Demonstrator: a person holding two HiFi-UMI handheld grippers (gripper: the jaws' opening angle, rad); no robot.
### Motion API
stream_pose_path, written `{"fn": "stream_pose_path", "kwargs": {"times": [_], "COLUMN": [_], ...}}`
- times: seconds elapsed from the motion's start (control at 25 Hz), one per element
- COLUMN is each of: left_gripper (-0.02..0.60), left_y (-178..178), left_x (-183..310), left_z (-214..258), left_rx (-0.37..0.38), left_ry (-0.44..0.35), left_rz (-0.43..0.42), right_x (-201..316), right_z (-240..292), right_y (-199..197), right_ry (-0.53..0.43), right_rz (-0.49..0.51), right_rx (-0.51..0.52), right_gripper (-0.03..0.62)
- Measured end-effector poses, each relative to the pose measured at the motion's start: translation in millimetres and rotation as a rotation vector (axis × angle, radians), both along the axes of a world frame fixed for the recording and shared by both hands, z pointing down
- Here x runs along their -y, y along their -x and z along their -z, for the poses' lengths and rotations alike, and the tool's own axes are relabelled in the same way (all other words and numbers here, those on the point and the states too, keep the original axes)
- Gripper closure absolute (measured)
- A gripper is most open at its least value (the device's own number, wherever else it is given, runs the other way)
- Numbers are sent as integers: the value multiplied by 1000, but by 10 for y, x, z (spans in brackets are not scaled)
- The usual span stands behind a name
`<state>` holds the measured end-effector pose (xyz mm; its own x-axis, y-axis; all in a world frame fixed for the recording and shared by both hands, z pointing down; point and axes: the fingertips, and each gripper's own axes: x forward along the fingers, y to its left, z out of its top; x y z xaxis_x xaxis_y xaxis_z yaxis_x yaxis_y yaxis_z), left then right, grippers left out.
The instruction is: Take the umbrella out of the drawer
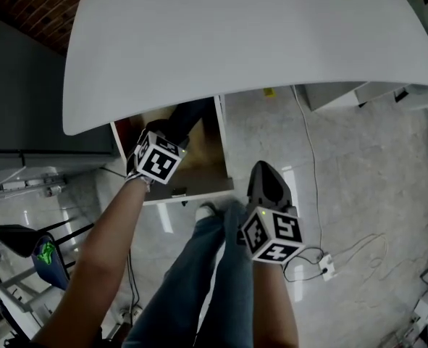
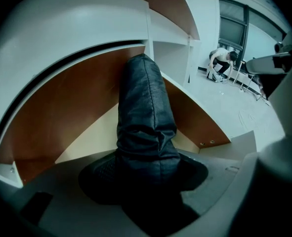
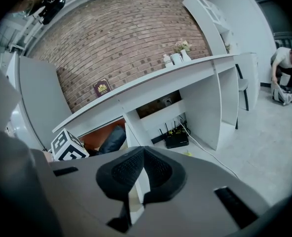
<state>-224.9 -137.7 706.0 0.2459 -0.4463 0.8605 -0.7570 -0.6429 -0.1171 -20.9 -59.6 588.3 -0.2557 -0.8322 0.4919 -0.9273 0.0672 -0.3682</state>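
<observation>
The left gripper (image 2: 146, 177) pinches the black sleeved umbrella (image 2: 145, 107) by its near end for a straight pull from the open drawer (image 2: 62, 113) beneath the bench (image 1: 250, 35). The right gripper (image 3: 142, 154) hangs clear, fingers pressed together, empty.

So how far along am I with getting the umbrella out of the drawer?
Done: the drawer is pulled open. In hand: the left gripper is closed on the dark umbrella, whose far end reaches back into the drawer under the desk top. The right gripper is shut and empty, off to the side. Left: lift the umbrella clear of the drawer.
</observation>
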Motion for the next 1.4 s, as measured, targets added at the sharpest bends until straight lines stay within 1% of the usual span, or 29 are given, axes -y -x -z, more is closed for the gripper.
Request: {"fn": "stream_pose_path", "kwargs": {"times": [0.32, 0.48, 0.64, 0.8, 0.96, 1.16, 1.4], "left_gripper": [321, 321, 321, 321, 321, 321, 319], "left_y": [-61, -171, -287, -354, -383, -418, -453], "left_x": [-142, -321, -459, -627, -704, -784, -867], "left_z": [229, 355, 479, 666, 912, 1274, 1735], "left_rx": [9, 40, 90, 104, 87, 18, -6], "left_ry": [-34, -50, -52, -61, -68, -62, -97], "left_rz": [-28, -75, -137, -170, -156, -104, -81], "right_x": [-85, -203, -291, -387, -404, -432, -435], "right_z": [68, 214, 364, 518, 768, 1093, 1472], "right_y": [135, 161, 111, 90, 111, 113, 95], "right_ry": [1, 4, 4, 9, -1, -15, -35], "right_rz": [55, 105, 134, 152, 181, 208, 235], "right_rx": [5, -10, -22, -32, -47, -64, -85], "right_gripper": [602, 602, 602, 602, 602, 602, 602]}}
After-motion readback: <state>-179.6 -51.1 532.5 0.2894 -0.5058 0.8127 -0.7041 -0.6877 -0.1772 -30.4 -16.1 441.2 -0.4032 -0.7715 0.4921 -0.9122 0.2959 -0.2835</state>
